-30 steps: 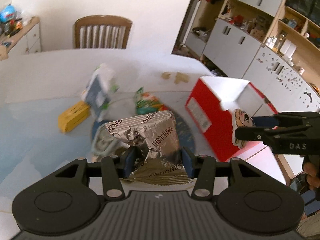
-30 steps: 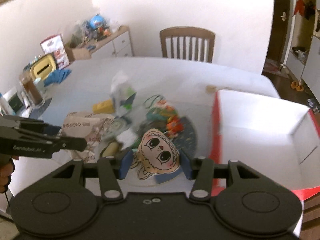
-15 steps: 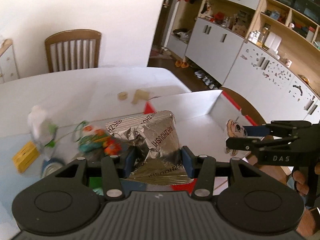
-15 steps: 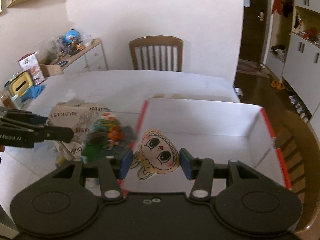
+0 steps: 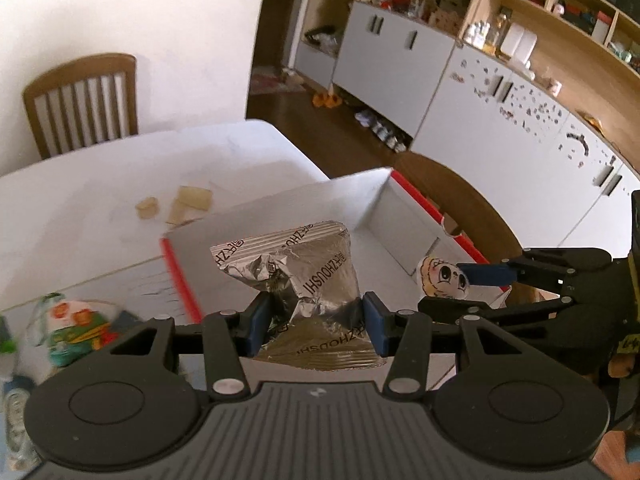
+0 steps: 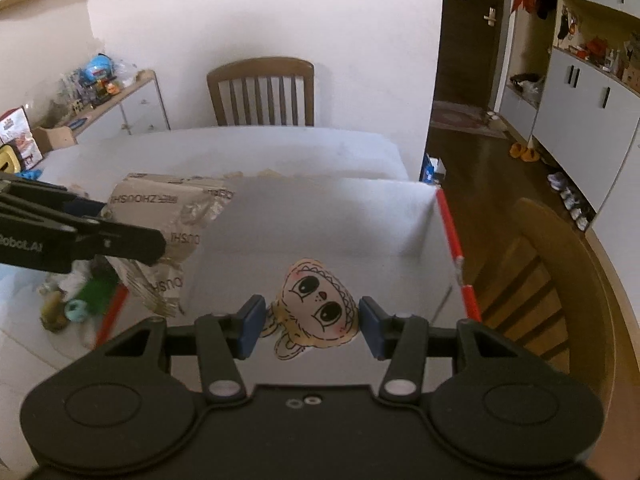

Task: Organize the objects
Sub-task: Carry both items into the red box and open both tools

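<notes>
In my left wrist view, my left gripper (image 5: 316,320) is clamped partway closed on a crinkled silver snack packet (image 5: 296,276), which now hangs over the open white box with red edges (image 5: 416,220); a second ago it was above the loose clutter on the tabletop (image 5: 80,200), so the carry has brought it across the near wall. My right gripper (image 5: 460,284) shows at the right edge, pinching the cartoon-face sticker toy (image 5: 442,280). In my right wrist view, my right gripper (image 6: 312,324) is likewise half closed on that toy (image 6: 316,312), held above the box floor (image 6: 320,224) where earlier it was over the pile. The remaining bits (image 6: 76,304) lie outside the box to the left. I judge both items are ready to be released inside.
</notes>
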Demonstrator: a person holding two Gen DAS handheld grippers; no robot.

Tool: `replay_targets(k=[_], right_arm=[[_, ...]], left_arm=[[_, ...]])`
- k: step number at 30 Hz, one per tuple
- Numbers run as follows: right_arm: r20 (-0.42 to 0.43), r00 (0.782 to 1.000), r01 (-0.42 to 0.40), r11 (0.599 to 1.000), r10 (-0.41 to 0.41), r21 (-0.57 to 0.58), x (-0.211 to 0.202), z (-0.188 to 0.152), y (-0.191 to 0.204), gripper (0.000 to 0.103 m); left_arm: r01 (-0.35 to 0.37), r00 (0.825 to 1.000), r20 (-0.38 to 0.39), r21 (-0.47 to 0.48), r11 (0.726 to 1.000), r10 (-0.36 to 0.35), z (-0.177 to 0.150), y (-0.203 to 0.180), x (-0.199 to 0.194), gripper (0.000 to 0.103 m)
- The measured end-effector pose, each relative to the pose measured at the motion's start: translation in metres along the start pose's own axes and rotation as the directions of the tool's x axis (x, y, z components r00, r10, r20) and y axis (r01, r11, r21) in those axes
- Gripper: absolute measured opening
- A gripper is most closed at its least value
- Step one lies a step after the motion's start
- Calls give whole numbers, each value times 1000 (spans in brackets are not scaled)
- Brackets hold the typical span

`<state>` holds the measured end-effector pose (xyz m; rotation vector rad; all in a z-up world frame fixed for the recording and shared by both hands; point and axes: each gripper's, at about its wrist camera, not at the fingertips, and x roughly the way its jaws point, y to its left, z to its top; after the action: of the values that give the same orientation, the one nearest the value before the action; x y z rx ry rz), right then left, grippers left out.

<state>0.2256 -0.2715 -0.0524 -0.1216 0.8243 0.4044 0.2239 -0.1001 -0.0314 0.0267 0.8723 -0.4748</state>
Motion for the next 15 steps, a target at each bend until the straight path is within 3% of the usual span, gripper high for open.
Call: replay_targets(k=[8,15], right_arm=[[-100,995,-9,1000,10,9,38,-6,-27,50],[-190,981,-37,999,30,-35,64,-11,-29,50]], left_arm=[[-2,997,-78,15,1000,3,6,-10,56,49],[-53,985,-163,46,998,60,12,-20,98,49]])
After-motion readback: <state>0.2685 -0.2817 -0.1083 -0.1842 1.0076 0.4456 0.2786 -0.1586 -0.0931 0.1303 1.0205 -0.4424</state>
